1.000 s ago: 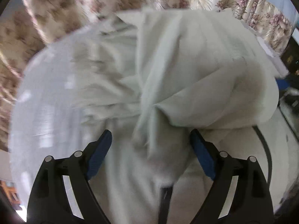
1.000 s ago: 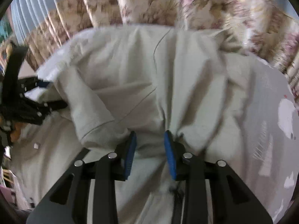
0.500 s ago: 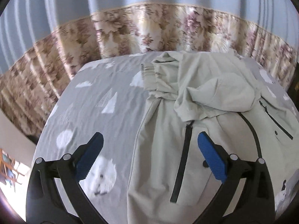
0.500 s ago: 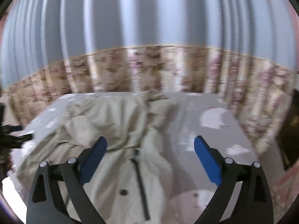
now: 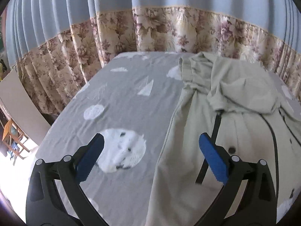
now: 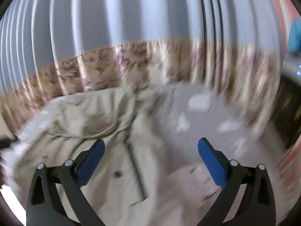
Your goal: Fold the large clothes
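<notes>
Both tongs wide open, holding nothing: L tongs (image 5: 150, 157), R tongs (image 6: 150, 157). Jacket (image 5: 222, 131) bunched on bed (image 5: 122, 103); risk: grabbing w/o smoothing folds in wrinkles.

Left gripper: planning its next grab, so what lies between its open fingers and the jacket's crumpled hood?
Left wrist view: only the jacket body and zipper lie before the hood.

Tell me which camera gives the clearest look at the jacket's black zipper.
The left wrist view: the black zipper is sharp, running down the beige jacket. The right wrist view shows the zipper only as a grey, motion-blurred streak.
</notes>
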A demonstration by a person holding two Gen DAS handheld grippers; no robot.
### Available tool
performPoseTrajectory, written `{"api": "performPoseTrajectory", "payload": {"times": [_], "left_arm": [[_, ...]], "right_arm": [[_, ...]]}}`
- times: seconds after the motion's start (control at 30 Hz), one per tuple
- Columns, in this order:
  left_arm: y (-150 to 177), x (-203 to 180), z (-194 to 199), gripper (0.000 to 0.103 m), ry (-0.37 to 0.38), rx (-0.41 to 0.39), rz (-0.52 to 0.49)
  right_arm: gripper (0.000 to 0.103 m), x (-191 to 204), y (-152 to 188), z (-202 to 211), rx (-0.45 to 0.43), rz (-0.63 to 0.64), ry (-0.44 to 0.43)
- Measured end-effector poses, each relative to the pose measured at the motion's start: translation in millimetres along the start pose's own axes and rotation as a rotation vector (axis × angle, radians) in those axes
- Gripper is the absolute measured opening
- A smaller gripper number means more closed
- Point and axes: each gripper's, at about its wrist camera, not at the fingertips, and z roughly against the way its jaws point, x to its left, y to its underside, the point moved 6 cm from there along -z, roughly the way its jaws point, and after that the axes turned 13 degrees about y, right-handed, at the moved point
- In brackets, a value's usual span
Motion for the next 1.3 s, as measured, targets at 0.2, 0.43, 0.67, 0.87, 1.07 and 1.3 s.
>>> {"api": "performPoseTrajectory", "payload": {"times": [0.2, 0.43, 0.67, 0.87, 1.07, 1.3], "left_arm": [[21, -1, -2, 0.1, 0.037, 0.039, -0.019], [42, -2, -12, 0.1, 0.101, 0.087, 0.023], [58, -12, -19, 0.1, 0.124, 0.133, -0.035], [71, -27, -29, 0.051, 0.244, 0.187, -0.02], [70, -46, -24, 0.003, 0.235, 0.19, -0.119], [38, -32, 12, 0.001, 0.307, 0.072, -0.032]], "right_arm": [[0.099, -13, 26, -3, 0.066, 0.013, 0.075], [0.036, -21, 67, -19, 0.242, 0.1, 0.134], [0.056, -33, 81, -3, 0.232, 0.106, 0.171], [0.056, -28, 90, -7, 0.206, 0.128, 0.177], [0.011, -21, 90, -16, 0.222, 0.154, 0.108], [0.005, -9, 32, 54, 0.026, 0.118, 0.0]]}}
